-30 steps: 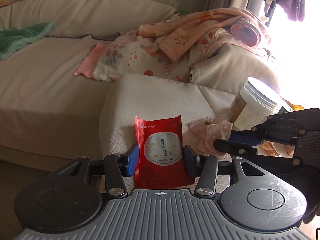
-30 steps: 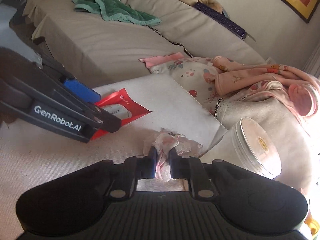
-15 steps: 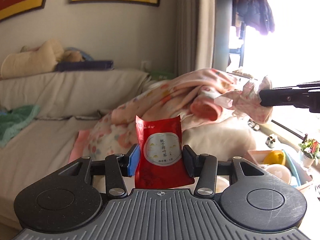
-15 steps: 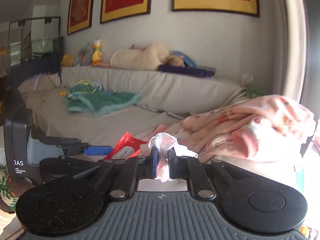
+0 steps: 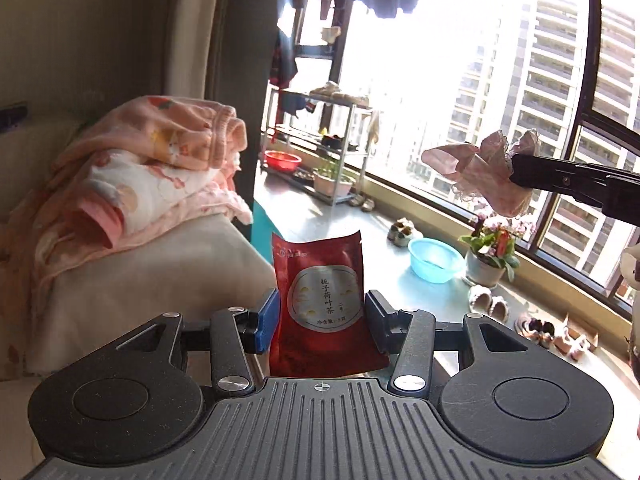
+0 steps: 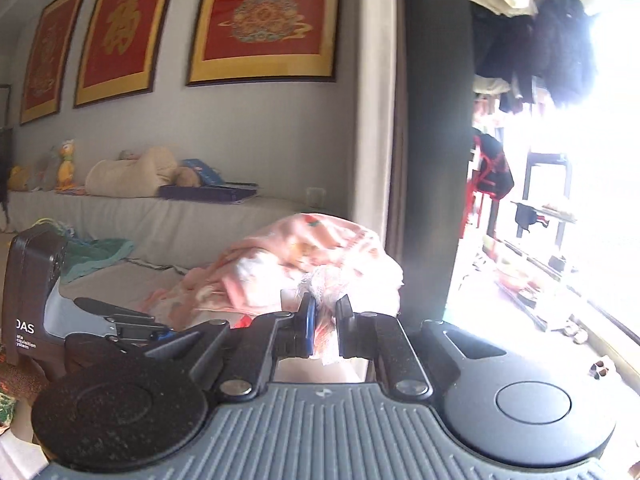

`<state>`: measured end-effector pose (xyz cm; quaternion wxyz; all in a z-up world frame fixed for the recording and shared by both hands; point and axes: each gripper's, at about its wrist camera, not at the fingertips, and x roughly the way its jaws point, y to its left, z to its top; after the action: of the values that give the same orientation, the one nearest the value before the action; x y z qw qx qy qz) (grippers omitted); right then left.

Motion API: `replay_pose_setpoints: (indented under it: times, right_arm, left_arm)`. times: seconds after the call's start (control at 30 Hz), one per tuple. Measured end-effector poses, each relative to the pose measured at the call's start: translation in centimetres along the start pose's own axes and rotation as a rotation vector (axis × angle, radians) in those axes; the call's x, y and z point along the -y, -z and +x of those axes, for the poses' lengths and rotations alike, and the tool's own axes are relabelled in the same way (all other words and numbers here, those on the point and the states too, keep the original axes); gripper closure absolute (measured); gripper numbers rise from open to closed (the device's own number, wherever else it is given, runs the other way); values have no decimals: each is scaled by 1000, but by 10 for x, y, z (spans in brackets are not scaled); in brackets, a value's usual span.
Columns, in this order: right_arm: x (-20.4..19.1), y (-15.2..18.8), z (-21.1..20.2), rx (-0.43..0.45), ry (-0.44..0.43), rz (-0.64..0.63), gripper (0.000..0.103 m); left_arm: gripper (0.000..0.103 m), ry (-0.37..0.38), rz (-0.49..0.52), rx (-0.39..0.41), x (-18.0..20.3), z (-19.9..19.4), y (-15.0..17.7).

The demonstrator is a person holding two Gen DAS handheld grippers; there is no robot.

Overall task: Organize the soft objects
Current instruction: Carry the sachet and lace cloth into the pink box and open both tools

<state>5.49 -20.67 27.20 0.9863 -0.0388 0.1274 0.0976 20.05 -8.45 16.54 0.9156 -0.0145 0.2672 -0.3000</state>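
Note:
My left gripper (image 5: 322,314) is shut on a red tea pouch (image 5: 325,300) with a round white label, held upright in the air. My right gripper (image 6: 323,328) is shut on a small pink lacy cloth (image 6: 326,292) that bunches up between its pads. In the left wrist view that pink lacy cloth (image 5: 476,170) hangs from the right gripper's black fingers (image 5: 560,178) at the upper right, in front of the window. In the right wrist view the left gripper's body (image 6: 36,292) shows at the lower left.
A heap of pink patterned clothes (image 5: 152,168) lies on the beige sofa arm (image 5: 140,280). By the window are a blue bowl (image 5: 434,260), a potted flower (image 5: 492,248), slippers (image 5: 488,304) and a metal rack (image 5: 320,136). A green towel (image 6: 96,256) lies on the sofa.
Both grippers rose off the sofa cushion with their loads and swung right, from facing the sofa and wall toward the window. The jar and cushion have dropped out of view.

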Motion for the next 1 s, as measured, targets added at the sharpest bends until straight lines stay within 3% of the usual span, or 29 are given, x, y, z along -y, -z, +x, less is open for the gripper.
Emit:
replay_pose_setpoints:
  times: [0.2,0.37,0.47,0.57,0.7,0.87,1.0]
  right_arm:
    - [60,49,8,-105,50,93,93]
    - [81,86,32,-201,9,190,93]
    - [84,103,46,-253,-25,246,93]
    - [85,112,60,-291,-52,285,93]
    - [79,117,75,-323,-67,292,93]
    - [71,123,94,-375,-109,309,93]
    - [59,134,107,-428,-119,295,93]
  left_arm:
    - [51,21,-82,-124,7,69,11]
    - [48,-36,-177,-163,-22,117,-2]
    - [45,-11,-362,-324,-55,157,1]
    - [42,46,-474,-407,-76,176,14]
    - [40,-5,-440,-410,-86,173,13]
    - [40,15,-383,-301,-82,142,-3]
    - [39,35,-360,-320,-75,143,-3]
